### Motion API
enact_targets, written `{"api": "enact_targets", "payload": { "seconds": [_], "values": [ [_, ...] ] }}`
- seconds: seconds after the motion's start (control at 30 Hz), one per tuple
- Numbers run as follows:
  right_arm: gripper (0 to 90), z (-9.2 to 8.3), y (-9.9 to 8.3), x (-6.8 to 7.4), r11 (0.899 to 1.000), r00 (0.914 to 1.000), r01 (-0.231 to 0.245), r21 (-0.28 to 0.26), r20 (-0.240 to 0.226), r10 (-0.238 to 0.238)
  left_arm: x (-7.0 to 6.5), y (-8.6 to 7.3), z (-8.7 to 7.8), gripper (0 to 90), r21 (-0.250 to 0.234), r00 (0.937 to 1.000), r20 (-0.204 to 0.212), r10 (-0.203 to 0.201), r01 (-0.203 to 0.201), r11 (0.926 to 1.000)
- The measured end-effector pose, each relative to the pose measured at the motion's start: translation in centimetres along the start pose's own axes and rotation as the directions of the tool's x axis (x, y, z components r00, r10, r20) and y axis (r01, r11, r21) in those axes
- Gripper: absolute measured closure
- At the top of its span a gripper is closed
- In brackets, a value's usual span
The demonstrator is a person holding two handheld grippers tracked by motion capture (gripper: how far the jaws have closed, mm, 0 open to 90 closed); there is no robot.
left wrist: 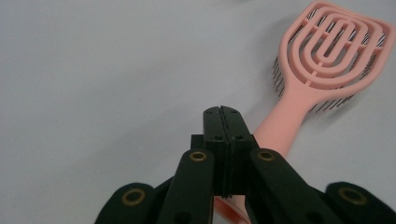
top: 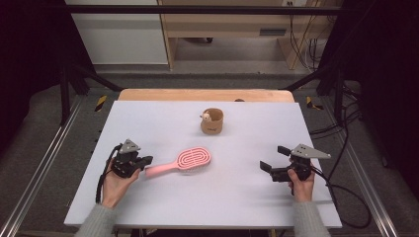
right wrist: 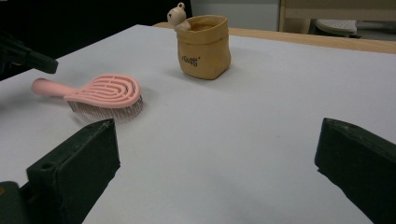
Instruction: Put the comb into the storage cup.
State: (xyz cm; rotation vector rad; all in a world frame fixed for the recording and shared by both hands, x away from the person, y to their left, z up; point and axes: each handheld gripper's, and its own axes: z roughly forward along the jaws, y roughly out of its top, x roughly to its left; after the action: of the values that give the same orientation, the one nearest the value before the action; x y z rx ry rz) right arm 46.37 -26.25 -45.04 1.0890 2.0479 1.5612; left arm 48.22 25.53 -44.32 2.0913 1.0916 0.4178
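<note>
A pink hairbrush (top: 192,158) lies on the white table (top: 207,202), bristles down, its handle pointing left. My left gripper (top: 147,161) sits at the handle's end. In the left gripper view its jaws (left wrist: 222,114) are pressed together with nothing between them, and the brush handle (left wrist: 280,126) runs underneath them. My right gripper (top: 274,158) rests at the right of the table, open and holding nothing. In the right gripper view its gap (right wrist: 217,154) faces the brush (right wrist: 105,93) and a tan pouch (right wrist: 204,46).
The tan pouch (top: 212,121) stands upright at the middle back of the table, with a small bear figure (top: 205,117) at its rim. A wooden board (top: 205,95) borders the far edge. Black frame posts stand at both sides.
</note>
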Motion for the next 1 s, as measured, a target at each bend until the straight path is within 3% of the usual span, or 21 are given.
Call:
{"api": "enact_targets", "payload": {
  "seconds": [0.2,0.53,1.0],
  "values": [
    [0.4,0.0,0.0,0.0,1.0,1.0,0.002,0.004,0.0,-0.002,0.0,-0.1,0.5,89.9,0.026,1.0,-0.005,0.003,-0.002,0.9997],
    [0.4,0.1,0.0,0.0,1.0,1.0,0.002,0.006,-0.001,-0.002,-0.1,-0.3,0.8,89.9,0.057,0.9998,0.021,0.008,-0.009,0.9983],
    [0.4,0.0,0.0,0.0,1.0,1.0,0.001,0.002,-0.004,-0.001,-1.5,-0.5,0.8,90.0,0.073,0.9968,0.07,0.038,-0.043,0.9964]
  ]
}}
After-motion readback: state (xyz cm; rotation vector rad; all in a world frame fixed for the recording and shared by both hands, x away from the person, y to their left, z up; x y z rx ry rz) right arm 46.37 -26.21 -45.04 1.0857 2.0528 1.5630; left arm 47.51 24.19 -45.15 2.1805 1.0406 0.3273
